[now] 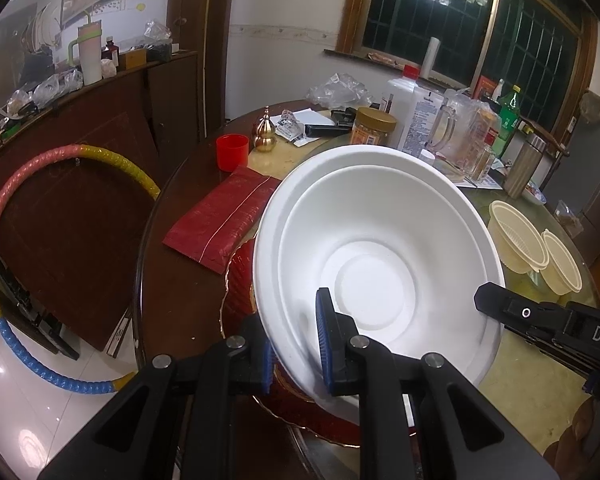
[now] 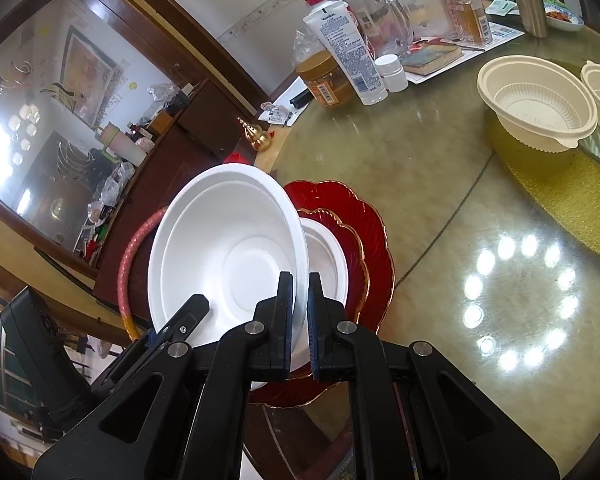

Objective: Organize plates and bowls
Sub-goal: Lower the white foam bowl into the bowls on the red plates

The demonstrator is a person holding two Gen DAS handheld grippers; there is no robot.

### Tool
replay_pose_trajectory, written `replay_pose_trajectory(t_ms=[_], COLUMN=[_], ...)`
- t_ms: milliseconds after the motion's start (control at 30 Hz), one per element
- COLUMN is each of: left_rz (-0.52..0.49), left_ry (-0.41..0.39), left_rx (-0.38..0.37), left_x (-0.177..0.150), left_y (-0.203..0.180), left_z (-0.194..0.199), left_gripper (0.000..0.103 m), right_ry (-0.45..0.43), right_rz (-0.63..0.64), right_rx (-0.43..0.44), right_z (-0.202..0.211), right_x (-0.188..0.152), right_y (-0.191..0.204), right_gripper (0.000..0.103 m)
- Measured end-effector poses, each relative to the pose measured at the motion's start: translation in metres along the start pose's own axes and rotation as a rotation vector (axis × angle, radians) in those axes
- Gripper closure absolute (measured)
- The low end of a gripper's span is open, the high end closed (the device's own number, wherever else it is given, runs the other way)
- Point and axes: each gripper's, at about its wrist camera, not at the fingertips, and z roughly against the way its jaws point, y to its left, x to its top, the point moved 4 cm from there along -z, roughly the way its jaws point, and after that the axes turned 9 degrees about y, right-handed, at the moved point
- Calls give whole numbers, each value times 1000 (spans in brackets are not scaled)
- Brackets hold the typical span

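A white foam bowl [image 1: 372, 248] is held tilted above the stacked red plates [image 1: 240, 280]; it also shows in the right wrist view [image 2: 224, 248]. My left gripper [image 1: 296, 340] is shut on its near-left rim. My right gripper [image 2: 299, 320] is shut on its right rim, and its finger shows in the left wrist view [image 1: 496, 300]. Under the bowl, a second white bowl [image 2: 324, 256] rests on the two red scalloped plates [image 2: 364, 224]. Two cream plastic bowls [image 2: 536, 100] stand on a yellow mat at the far right.
The round glass-topped table [image 2: 440, 208] carries bottles, a jar [image 1: 374, 126], a glass jug, a gold gourd [image 1: 265, 132], a red cup [image 1: 232, 152] and a red packet [image 1: 220, 220] at its back. A hoop [image 1: 4, 216] leans on the dark cabinet at left.
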Motion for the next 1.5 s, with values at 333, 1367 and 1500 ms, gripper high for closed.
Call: replay_pose_trajectory(t_ms=[333,1367,1500], left_rz=[4,-8,-11], left_ry=[12,27,25], left_rx=[12,30,35], left_x=[-1,-1,-1], left_y=[4,2,1], left_z=[-5,-10,-10], left_gripper=[87,86,86], right_ry=[26,47,42], right_rz=[-3,-19,-17], right_rx=[4,8,6], right_z=[-8,-16,-15], right_x=[-1,-2,-2], right_y=[-1,-11,-11], right_gripper=[97,97,97])
